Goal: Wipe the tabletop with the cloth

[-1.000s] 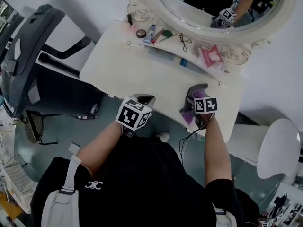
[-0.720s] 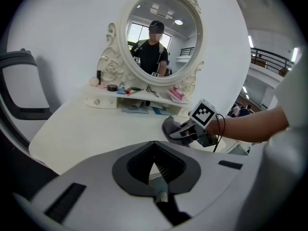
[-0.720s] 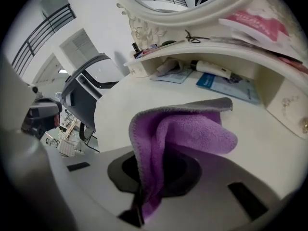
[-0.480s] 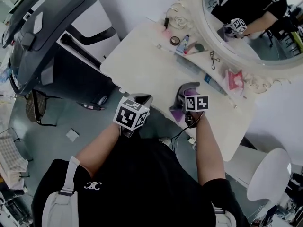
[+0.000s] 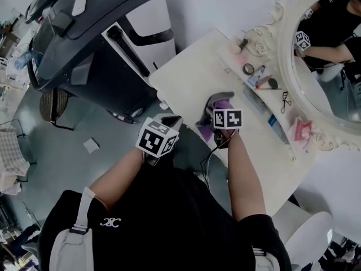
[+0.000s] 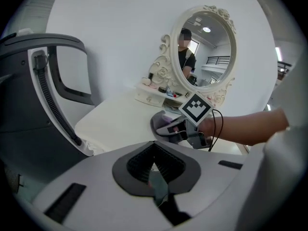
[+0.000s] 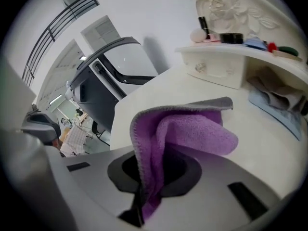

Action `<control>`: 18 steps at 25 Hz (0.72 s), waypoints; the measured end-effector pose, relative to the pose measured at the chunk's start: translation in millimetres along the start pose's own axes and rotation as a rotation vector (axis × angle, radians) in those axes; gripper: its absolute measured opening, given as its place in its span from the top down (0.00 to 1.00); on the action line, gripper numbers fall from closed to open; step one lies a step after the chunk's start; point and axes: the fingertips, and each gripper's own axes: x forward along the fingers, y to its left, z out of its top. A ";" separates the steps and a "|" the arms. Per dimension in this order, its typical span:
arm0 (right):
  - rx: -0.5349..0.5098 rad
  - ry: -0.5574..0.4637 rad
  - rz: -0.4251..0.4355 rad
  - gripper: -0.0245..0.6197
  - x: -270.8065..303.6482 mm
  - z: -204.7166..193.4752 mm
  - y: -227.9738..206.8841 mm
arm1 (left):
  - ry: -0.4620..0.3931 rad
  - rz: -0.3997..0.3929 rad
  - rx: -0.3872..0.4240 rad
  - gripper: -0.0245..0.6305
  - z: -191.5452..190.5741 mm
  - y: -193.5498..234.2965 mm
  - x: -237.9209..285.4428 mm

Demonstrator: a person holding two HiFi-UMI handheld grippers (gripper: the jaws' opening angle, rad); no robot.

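Observation:
A purple cloth (image 7: 187, 129) with a grey edge is folded in my right gripper (image 5: 218, 102), which is shut on it. The cloth (image 5: 222, 104) lies against the white tabletop (image 5: 186, 78) near its front edge, toward the left end. In the left gripper view the right gripper (image 6: 169, 126) rests low on the tabletop (image 6: 115, 117) with the cloth (image 6: 166, 121) under its jaws. My left gripper (image 5: 171, 119) hangs off the table's front edge, left of the right one, shut with nothing in it (image 6: 155, 170).
An ornate oval mirror (image 5: 333, 66) stands at the table's back, with a small shelf of cosmetics (image 5: 259, 78) and a drawer unit (image 7: 216, 66) below it. A dark grey machine (image 5: 84, 44) crowds the table's left end. A white stool (image 5: 307, 236) stands at the right.
My right gripper has slid left along the tabletop with the cloth, toward the left end. The head view has swung left. The left gripper has stayed off the front edge.

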 end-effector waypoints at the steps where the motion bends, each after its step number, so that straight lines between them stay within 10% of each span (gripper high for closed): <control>1: -0.012 -0.002 0.004 0.89 9.3 9.3 8.9 | 0.001 0.010 -0.010 0.96 -1.5 9.5 -2.8; 18: -0.051 -0.074 -0.053 0.89 129.1 151.3 89.3 | 0.005 0.091 -0.126 0.96 7.2 148.2 -17.2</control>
